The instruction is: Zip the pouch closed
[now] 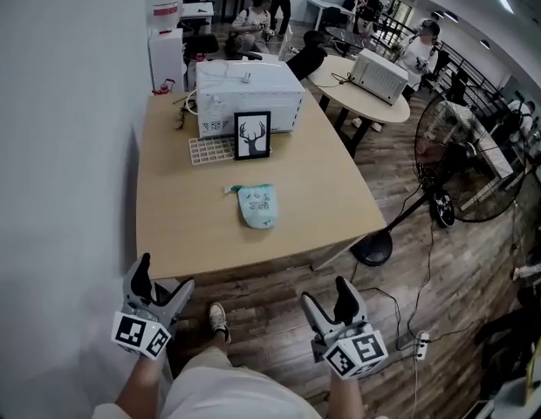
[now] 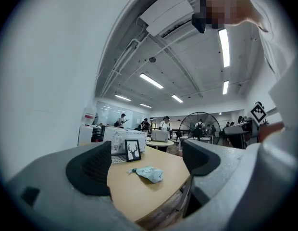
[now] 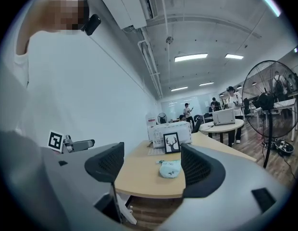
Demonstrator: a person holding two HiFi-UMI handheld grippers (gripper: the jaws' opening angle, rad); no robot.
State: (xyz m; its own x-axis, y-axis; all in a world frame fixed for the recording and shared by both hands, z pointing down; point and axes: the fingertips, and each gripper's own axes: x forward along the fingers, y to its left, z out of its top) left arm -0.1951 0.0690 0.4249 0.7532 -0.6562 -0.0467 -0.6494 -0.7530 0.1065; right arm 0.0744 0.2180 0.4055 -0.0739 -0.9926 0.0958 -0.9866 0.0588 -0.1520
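A pale green pouch (image 1: 256,206) lies flat on the wooden table (image 1: 183,234), near its middle, with its zip end toward the back left. Both grippers are off the table, below its near edge and over the floor. My left gripper (image 1: 164,278) is open and empty at the table's near left corner. My right gripper (image 1: 327,295) is open and empty further right. Through the left gripper's (image 2: 148,159) jaws the pouch (image 2: 150,173) shows well ahead. The right gripper (image 3: 154,166) also frames the pouch (image 3: 169,168) at a distance.
Behind the pouch stand a framed deer picture (image 1: 252,135), a white grid rack (image 1: 210,150) and a white oven-like box (image 1: 249,94). A wall runs along the table's left. A large floor fan (image 1: 467,160) and a round table (image 1: 340,81) are to the right.
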